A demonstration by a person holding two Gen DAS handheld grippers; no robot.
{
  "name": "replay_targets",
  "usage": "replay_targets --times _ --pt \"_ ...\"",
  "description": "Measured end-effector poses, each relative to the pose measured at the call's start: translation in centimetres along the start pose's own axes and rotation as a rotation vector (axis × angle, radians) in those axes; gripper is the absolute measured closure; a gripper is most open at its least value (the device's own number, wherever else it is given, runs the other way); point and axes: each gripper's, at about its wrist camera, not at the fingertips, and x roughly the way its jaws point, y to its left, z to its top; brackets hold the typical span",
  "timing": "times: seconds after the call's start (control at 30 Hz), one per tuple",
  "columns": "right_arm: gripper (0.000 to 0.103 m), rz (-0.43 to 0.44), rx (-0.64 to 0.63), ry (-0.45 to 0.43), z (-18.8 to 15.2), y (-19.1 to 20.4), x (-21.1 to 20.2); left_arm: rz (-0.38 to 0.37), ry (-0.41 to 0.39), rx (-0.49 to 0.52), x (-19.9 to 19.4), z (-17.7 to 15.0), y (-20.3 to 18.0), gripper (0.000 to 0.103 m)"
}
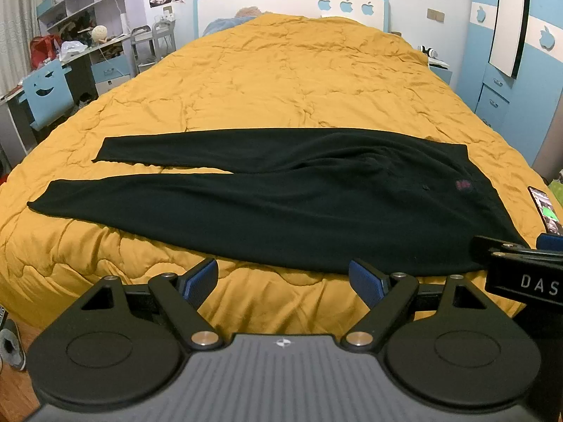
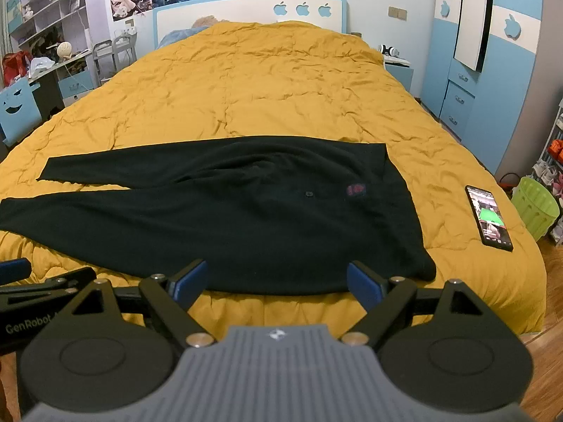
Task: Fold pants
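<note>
While black pants [image 1: 281, 204] lie flat on the yellow quilt [image 1: 281, 81] | left hand-held gripper [image 1: 283, 279] spread, empty | right hand-held gripper [image 2: 276, 281] spread, empty | phone [image 2: 488, 215] just beside waistband.

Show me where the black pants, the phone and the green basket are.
black pants [image 2: 246, 225]: right wrist view, seat area near the waist.
phone [image 2: 489, 216]: right wrist view, middle of its lit screen.
green basket [image 2: 535, 205]: right wrist view, its slotted side wall.

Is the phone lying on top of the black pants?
No, the phone lies on the yellow quilt, off to the right of the pants with bare quilt between them.
</note>
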Motion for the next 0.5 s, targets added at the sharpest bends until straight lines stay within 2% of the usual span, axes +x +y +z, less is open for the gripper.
replay_targets --times 0.5 --pt "0.021 0.000 0.000 0.001 -0.07 -0.02 0.07 0.000 0.001 0.001 -0.12 -0.04 -0.07 0.005"
